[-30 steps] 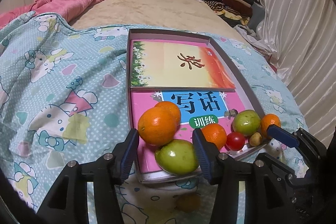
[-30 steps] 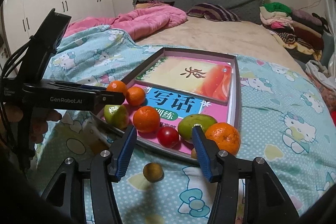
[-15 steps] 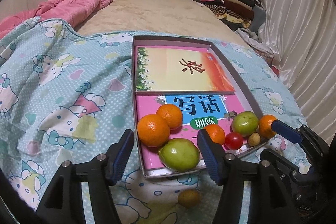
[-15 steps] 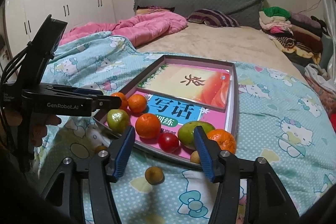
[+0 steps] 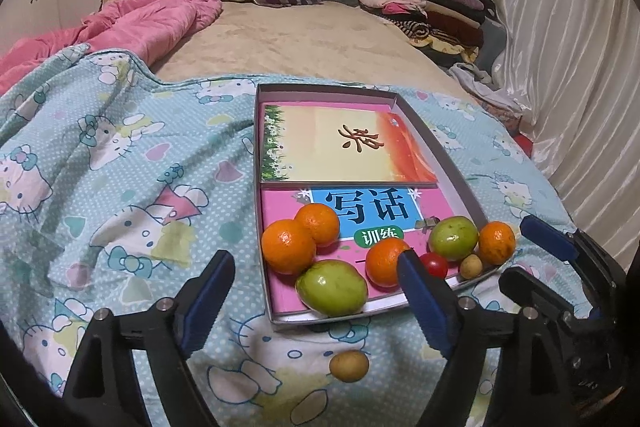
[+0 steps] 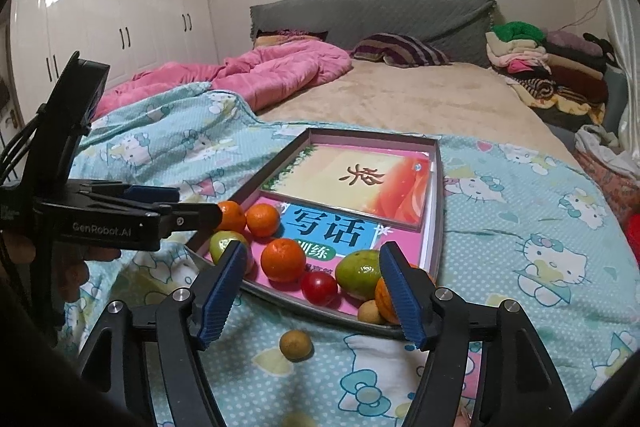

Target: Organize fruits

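— Fruit (image 5: 331, 287) sat at the near end of the box (image 5: 460, 183) on the bed (image 5: 120, 163), atop the books?
— Yes, though one small brown fruit (image 6: 295, 345) lay outside on the blanket.
— And the claws?
— Left claw (image 5: 312, 301) and right claw (image 6: 316, 297) had both just been spreading, released, gripping nothing.

The left gripper (image 5: 316, 291) has drawn back and upward from the shallow box (image 5: 460, 183). Its jaws have just been opening and now stand wide with nothing pressed between them; the green fruit (image 5: 332, 287) they framed lies free at the box's 6 o'clock edge. The right gripper (image 6: 316, 287) has also just been opening, empty. A small brown fruit (image 5: 349, 365) on the blanket now shows fully, at 6 o'clock from the box.
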Demonstrator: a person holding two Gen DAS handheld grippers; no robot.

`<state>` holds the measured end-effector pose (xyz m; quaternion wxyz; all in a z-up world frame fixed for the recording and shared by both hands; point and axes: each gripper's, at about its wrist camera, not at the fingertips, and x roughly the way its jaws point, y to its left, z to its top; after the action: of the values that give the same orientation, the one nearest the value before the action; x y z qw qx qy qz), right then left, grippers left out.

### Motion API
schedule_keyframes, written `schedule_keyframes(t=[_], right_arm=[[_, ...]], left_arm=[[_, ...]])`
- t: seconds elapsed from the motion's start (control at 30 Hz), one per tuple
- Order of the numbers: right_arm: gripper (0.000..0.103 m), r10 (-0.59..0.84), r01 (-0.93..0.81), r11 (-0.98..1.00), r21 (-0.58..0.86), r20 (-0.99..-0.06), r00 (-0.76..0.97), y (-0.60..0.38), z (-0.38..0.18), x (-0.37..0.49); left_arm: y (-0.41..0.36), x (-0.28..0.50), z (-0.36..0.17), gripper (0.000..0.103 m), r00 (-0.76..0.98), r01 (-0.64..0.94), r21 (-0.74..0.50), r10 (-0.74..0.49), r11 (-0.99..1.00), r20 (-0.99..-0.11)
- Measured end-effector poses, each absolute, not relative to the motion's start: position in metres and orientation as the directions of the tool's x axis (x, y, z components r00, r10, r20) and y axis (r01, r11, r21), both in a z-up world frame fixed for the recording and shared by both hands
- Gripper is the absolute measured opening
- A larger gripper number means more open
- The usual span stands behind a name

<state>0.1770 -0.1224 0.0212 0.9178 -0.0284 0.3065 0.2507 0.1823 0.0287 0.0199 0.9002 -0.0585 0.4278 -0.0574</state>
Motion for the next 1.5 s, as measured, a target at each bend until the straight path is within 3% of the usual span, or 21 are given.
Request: schedule_keyframes(t=[0.73,1.5], right_arm=[[0.074,0.440,-0.493,0.868,0.060,-0.555,0.706,-0.128,0.040,0.143],[0.074,0.406,-0.503,0.864,0.041,-0.649,0.643,-0.119,0.009,0.119]], left_arm=[[0.033,0.131,0.033,0.087,0.658,0.063,-0.162,-0.163,0.985,-0.736],[0.028,0.101,0.004,0.087,0.609,0.096,-0.162,-0.187,0.982,-0.771]])
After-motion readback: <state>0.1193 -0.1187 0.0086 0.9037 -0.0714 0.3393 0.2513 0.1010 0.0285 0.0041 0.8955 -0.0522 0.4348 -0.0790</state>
